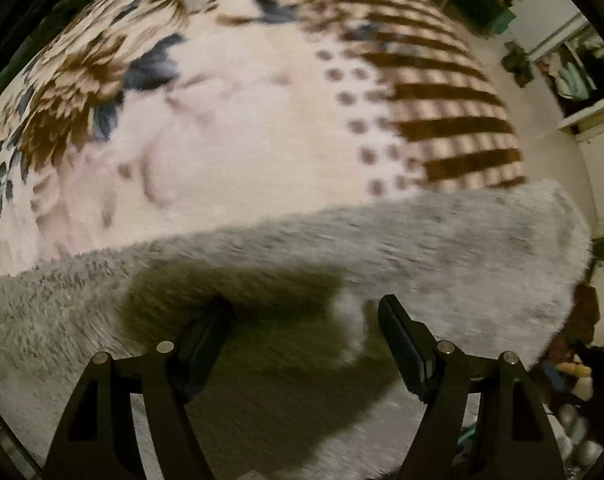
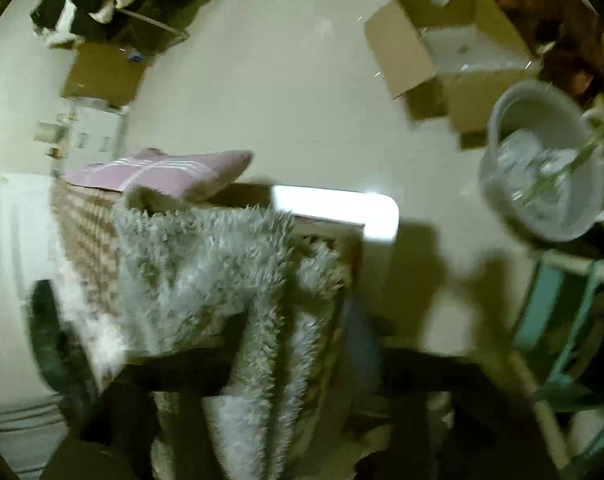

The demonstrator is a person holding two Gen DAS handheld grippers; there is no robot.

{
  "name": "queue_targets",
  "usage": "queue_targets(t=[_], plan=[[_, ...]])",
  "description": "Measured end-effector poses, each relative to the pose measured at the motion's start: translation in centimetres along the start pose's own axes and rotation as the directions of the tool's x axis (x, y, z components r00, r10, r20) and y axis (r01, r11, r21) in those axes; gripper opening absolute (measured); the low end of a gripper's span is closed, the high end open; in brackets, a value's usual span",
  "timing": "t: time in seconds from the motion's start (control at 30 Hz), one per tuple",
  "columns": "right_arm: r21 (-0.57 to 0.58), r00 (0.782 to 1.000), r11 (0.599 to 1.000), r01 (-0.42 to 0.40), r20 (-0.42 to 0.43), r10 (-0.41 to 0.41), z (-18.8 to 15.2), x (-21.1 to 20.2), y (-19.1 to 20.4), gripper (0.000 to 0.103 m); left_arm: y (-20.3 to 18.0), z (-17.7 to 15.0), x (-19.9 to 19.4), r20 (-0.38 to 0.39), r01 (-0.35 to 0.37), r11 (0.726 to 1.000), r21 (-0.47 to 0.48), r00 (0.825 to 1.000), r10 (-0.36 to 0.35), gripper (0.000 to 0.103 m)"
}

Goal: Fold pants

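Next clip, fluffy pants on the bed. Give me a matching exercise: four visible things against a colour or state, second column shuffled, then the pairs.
Things:
1. left tongs
2. pants
3. pillow
4. box

Descriptions:
A. pink with white stripes
B. open, on the floor
C. grey and fluffy
D. open, nothing held

Pairs: 1-D, 2-C, 3-A, 4-B

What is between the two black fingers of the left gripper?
In the left wrist view, the left gripper is open, and only the fluffy grey pants show in the gap, shadowed. The pinch has not closed on them.
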State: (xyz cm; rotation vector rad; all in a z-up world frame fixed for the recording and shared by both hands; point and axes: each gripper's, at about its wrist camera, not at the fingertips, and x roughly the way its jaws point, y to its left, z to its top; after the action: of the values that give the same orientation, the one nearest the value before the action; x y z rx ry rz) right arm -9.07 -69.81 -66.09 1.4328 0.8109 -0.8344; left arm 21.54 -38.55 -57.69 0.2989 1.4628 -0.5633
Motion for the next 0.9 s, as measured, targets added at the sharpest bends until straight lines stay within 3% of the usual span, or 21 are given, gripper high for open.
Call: queue_targets(t=[0.1,0.23,0.37,0.47,0.57,0.73,0.77,0.83,0.87,0.9], plan=[[-0.009,0.997,0.997,-0.082,-0.009,0.082,-0.2,1.2,-1.0,0.087,-1.4,-0.6,0.0,-0.012,0.023,0.999,0.039,1.0,-0.023,0.074],[0.028,0.981,0.983,-0.183,-0.063,0.184,0.0,4.5,-1.5,0.094,-2.4,-1.0,3.1,-0.07,0.011,0.998,0.058,0.997,-0.007,0.074],[0.025,0.97,0.972,-0.232,-0.063,0.234,1.2,6.9,-0.8,0.094,-0.8,-0.5,3.8,-0.071,0.092,0.996,-0.006,0.993,-0.092,0.087],[-0.086,0.945,0.942,-0.325,0.002,0.326,1.3,5.0,1.9,0.077,0.2,-0.2,4.3,-0.074,0.166,0.985,-0.036,0.983,-0.168,0.103],[-0.116,0.936,0.928,-0.353,-0.046,0.35,1.5,6.0,3.3,0.078,0.1,0.0,5.1,-0.088,0.132,0.991,-0.029,0.987,-0.134,0.103],[-0.106,0.94,0.936,-0.335,-0.106,0.324,1.9,8.6,3.6,0.079,-1.9,0.3,6.0,-0.115,0.035,0.999,-0.003,0.993,-0.035,0.103],[-0.103,0.936,0.932,-0.347,-0.105,0.336,2.0,8.6,3.9,0.076,-2.0,0.4,5.9,-0.117,0.037,0.999,-0.01,0.992,-0.038,0.103],[-0.098,0.928,0.924,-0.37,-0.093,0.362,2.0,8.3,4.0,0.049,-1.6,0.3,5.4,-0.111,0.06,0.998,-0.03,0.992,-0.063,0.103],[-0.109,0.932,0.927,-0.36,-0.088,0.351,2.0,8.3,4.3,0.028,-1.7,0.1,4.8,-0.102,0.078,0.996,-0.044,0.991,-0.082,0.103],[-0.12,0.937,0.93,-0.347,-0.078,0.34,1.9,8.2,4.6,0.024,-2.2,-0.3,3.8,-0.091,0.095,0.994,-0.057,0.991,-0.1,0.103]])
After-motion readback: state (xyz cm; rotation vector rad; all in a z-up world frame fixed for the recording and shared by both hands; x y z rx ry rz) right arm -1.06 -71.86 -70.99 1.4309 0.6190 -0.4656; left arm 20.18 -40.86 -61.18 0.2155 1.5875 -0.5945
